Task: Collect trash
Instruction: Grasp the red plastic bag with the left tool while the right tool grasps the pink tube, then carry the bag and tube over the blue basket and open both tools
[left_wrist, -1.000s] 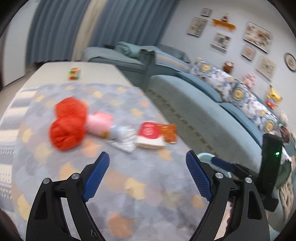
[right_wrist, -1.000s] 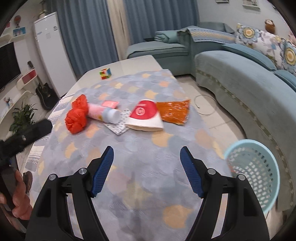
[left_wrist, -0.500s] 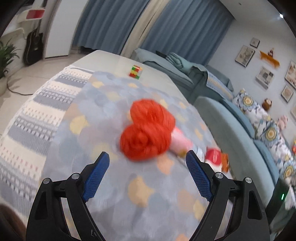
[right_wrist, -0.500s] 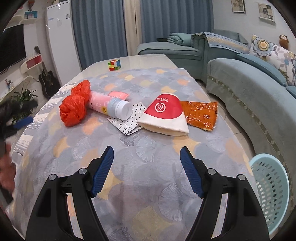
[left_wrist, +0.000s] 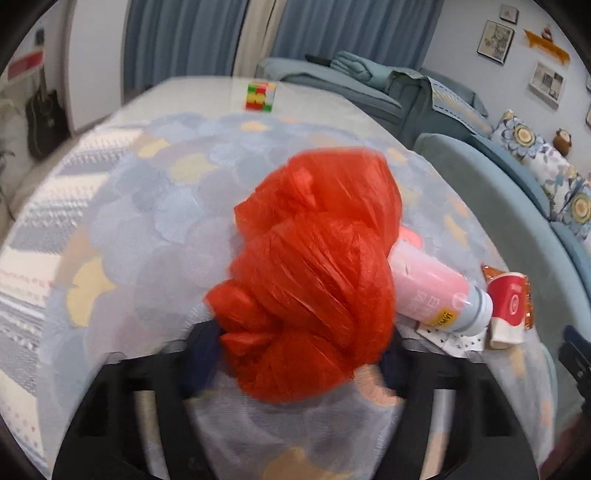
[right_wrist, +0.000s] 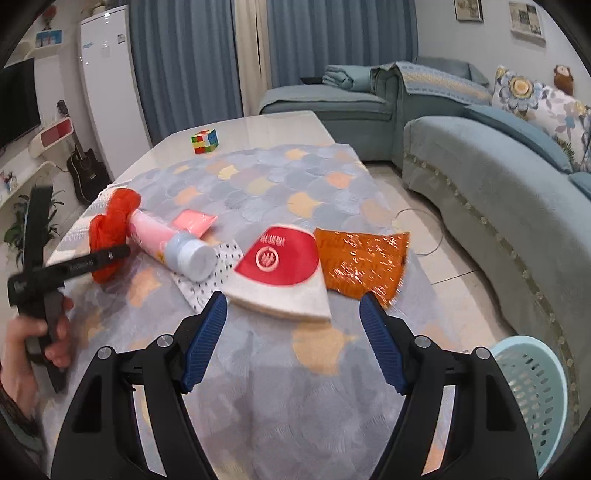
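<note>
A crumpled red plastic bag (left_wrist: 314, 273) fills the left wrist view and sits between the fingers of my left gripper (left_wrist: 295, 347), whose jaws stand wide around it and look open. It also shows in the right wrist view (right_wrist: 110, 236). Beside it lie a pink bottle (right_wrist: 170, 243), a spotted paper (right_wrist: 210, 273), a pink packet (right_wrist: 194, 221), a flattened red-and-white paper cup (right_wrist: 284, 273) and an orange wrapper (right_wrist: 362, 262). My right gripper (right_wrist: 295, 332) is open, just short of the cup.
A light blue basket (right_wrist: 532, 391) stands on the floor at the table's right. A colour cube (right_wrist: 204, 141) sits at the table's far end. A blue sofa (right_wrist: 498, 177) runs along the right. The other hand-held gripper (right_wrist: 44, 266) is at left.
My left gripper has closed in on the red bag, which now lies between its fingers. My right gripper has moved forward toward the flattened cup.
</note>
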